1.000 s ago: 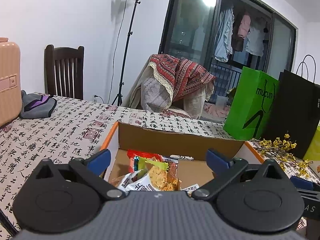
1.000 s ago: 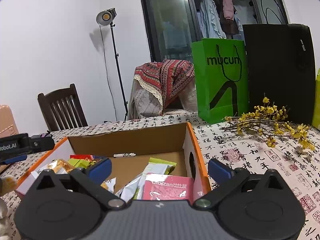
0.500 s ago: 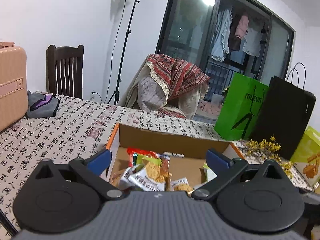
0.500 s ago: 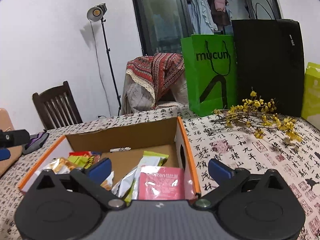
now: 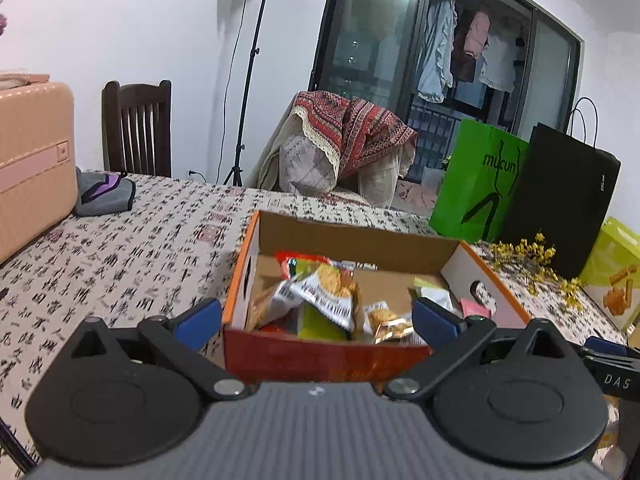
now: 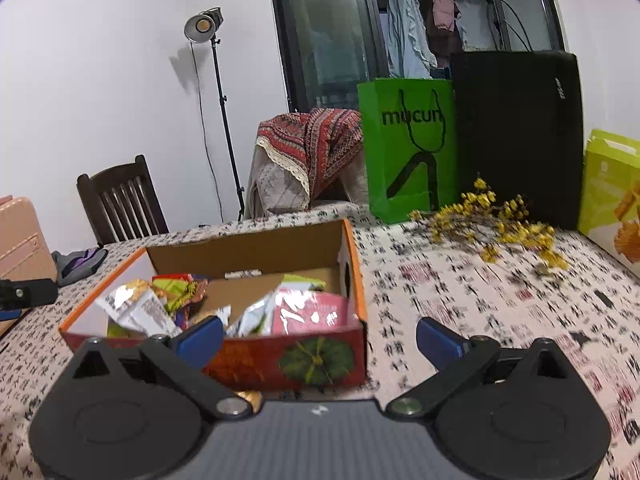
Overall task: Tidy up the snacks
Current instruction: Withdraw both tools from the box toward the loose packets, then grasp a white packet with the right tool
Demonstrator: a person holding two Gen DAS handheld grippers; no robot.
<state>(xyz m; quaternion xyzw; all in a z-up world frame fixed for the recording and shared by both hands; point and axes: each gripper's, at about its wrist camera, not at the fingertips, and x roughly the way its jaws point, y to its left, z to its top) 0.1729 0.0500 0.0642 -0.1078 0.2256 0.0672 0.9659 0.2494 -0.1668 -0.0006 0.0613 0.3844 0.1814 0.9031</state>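
Observation:
An open cardboard box with orange edges and a red front sits on the patterned tablecloth; it also shows in the right wrist view. It holds several snack packets, among them a pink packet at the right. My left gripper is open and empty, held in front of the box's near wall. My right gripper is open and empty, in front of the box's near right corner. A small gold-wrapped snack lies on the table under the right gripper, mostly hidden.
A green paper bag, a black bag and a yellow-green bag stand at the back right, with yellow flower sprigs before them. A pink suitcase and grey pouch sit at the left. A wooden chair stands behind.
Both grippers have drawn back and risen from above the box; the box's red front wall now shows in both views. Both stay open and empty.

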